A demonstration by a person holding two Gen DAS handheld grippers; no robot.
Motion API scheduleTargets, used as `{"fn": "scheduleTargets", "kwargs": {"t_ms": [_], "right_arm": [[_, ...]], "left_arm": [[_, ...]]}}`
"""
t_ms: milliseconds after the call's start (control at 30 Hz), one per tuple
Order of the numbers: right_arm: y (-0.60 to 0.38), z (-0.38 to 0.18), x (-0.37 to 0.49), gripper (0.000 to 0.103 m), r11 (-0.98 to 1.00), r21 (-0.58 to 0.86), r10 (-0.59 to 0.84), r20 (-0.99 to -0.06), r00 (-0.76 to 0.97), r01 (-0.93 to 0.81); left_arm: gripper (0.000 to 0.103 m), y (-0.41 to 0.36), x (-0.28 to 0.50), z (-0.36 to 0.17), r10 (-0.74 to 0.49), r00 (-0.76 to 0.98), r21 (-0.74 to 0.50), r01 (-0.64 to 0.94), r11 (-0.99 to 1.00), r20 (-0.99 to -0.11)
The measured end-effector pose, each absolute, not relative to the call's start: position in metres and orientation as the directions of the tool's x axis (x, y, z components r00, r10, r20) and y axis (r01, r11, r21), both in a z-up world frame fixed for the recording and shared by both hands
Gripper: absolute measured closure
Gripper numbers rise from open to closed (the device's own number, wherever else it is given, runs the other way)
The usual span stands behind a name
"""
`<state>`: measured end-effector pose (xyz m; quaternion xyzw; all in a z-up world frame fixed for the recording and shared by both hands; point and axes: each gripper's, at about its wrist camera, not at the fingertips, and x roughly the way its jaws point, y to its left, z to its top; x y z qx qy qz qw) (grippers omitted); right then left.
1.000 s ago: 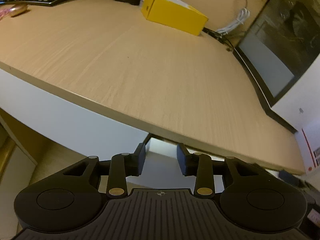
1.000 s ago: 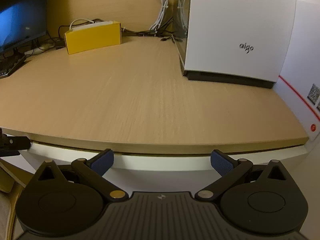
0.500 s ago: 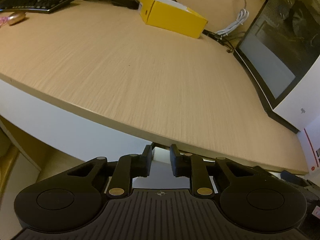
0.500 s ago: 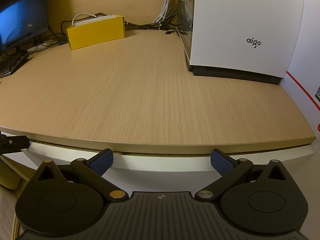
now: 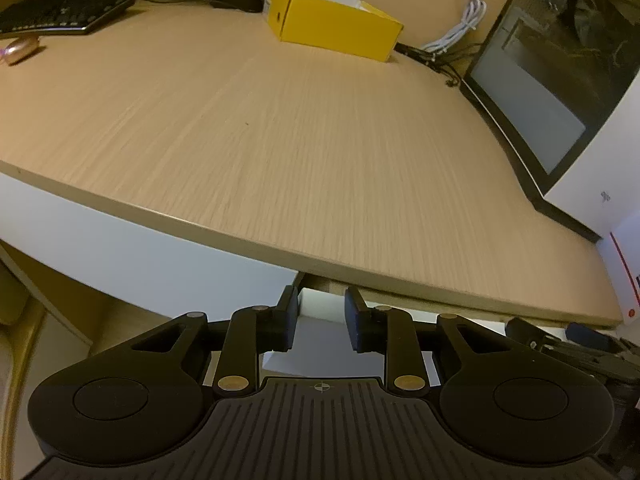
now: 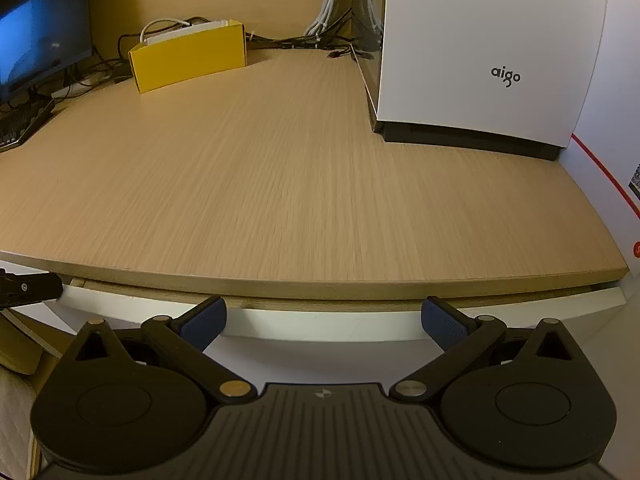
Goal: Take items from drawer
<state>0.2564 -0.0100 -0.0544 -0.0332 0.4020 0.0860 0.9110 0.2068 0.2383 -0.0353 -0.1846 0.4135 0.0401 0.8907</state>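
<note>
A white drawer front point(image 6: 120, 306) runs under the edge of the wooden desk top point(image 6: 280, 180), with a thin wood strip showing above it. In the left wrist view my left gripper point(image 5: 322, 318) is shut on the top edge of the drawer front point(image 5: 320, 304), near its left end. Its black tip point(image 6: 28, 288) shows at the left of the right wrist view. My right gripper point(image 6: 324, 320) stands wide open just in front of the drawer front, nothing between its blue pads point(image 6: 202, 322). The drawer's inside is hidden.
On the desk stand a yellow box point(image 6: 188, 56) at the back, a white computer case point(image 6: 492, 52) at the right, and a monitor point(image 6: 40, 48) and keyboard point(image 5: 60, 12) at the left. Cables point(image 5: 456, 34) lie along the back wall. A white carton point(image 6: 608, 160) flanks the case.
My left gripper's fingers have closed from a wider gap onto the drawer front's edge. Both cameras have risen slightly, and a wood strip now shows above the drawer front.
</note>
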Motion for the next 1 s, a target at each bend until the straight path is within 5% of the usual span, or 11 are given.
{"fn": "scheduleTargets", "kwargs": {"t_ms": [267,500,1000], "right_arm": [[-0.026,-0.055,0.259,0.001,0.986,0.003,0.116,-0.729,0.675,-0.167],[-0.039,-0.054,0.268,0.0,0.985,0.0,0.116,-0.741,0.661,-0.172],[-0.05,-0.05,0.249,0.001,0.982,-0.012,0.125,-0.711,0.692,-0.19]], "left_arm": [[0.082,0.226,0.192,-0.018,-0.016,0.707,-0.223,-0.202,0.954,-0.707],[0.082,0.184,0.208,-0.016,-0.127,0.696,-0.235,-0.062,0.97,-0.706],[0.082,0.134,0.234,-0.028,-0.129,0.606,-0.141,0.028,0.99,-0.785]]}}
